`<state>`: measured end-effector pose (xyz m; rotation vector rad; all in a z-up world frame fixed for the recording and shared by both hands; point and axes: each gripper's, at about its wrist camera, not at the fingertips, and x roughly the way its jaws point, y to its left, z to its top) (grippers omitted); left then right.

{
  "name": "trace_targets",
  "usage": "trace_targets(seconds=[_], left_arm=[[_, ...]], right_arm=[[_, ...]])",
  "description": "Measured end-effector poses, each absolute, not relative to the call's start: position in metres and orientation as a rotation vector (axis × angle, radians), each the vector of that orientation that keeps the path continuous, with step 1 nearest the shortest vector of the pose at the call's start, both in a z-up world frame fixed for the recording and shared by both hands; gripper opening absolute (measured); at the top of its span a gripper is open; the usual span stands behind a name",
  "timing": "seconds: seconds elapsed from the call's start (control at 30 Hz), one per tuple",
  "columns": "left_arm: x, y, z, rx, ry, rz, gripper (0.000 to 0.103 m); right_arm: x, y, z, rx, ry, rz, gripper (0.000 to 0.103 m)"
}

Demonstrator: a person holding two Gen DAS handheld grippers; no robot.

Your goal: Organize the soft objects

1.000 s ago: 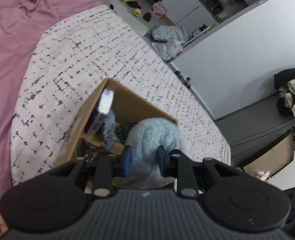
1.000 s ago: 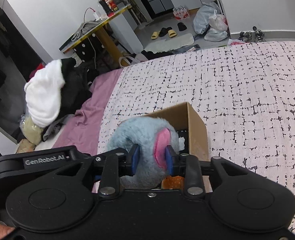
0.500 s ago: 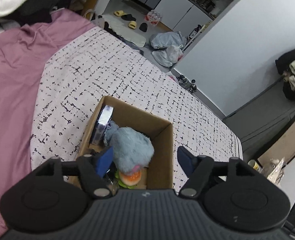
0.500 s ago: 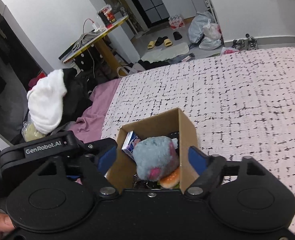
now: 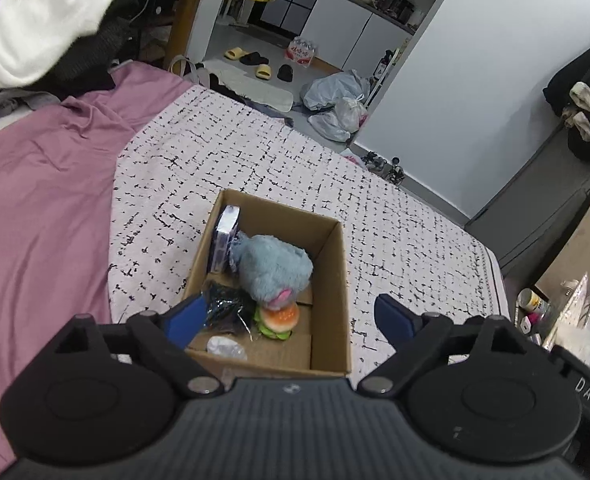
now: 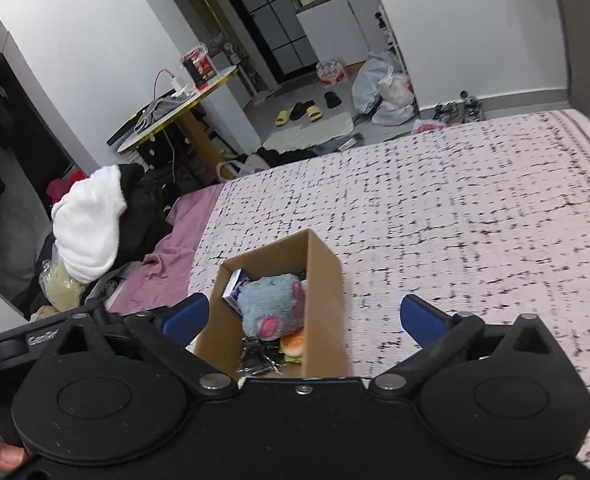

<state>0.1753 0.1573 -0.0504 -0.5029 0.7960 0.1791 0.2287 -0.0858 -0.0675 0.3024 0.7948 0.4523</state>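
Inside cardboard box (image 5: 327, 280): blue plush (image 5: 273, 266) lengthwise, pink end nearest (both hand-held grippers (image 5: 289, 316) (image 6: 301, 316) apart, w/o load)

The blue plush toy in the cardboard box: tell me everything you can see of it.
The blue plush toy is a rounded lump of shaggy grey-blue fur with pink patches; its face is hidden. It lies loose in the open cardboard box, touching a small carton standing against the box wall, and rests on a toy burger. Crinkly black packaging sits beside it. Neither open gripper touches it.
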Motion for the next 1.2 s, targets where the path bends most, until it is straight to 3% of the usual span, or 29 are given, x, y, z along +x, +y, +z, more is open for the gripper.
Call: trace_targets(seconds=[0.4, 0.83, 1.2], left_arm=[[0.131, 0.129, -0.015, -0.41, 0.764, 0.143, 0.093], [0.081, 0.112, 0.013, -0.308, 0.702, 0.151, 0.103], [0.045, 0.096, 0.023, -0.214, 0.664, 0.19, 0.103]], right_arm=[[0.189, -0.12, -0.046, 0.273, 0.761, 0.445, 0.103], [0.142, -0.137, -0.022, 0.194, 0.727, 0.459, 0.103], [0.108, -0.146, -0.011, 0.13, 0.675, 0.461, 0.103]])
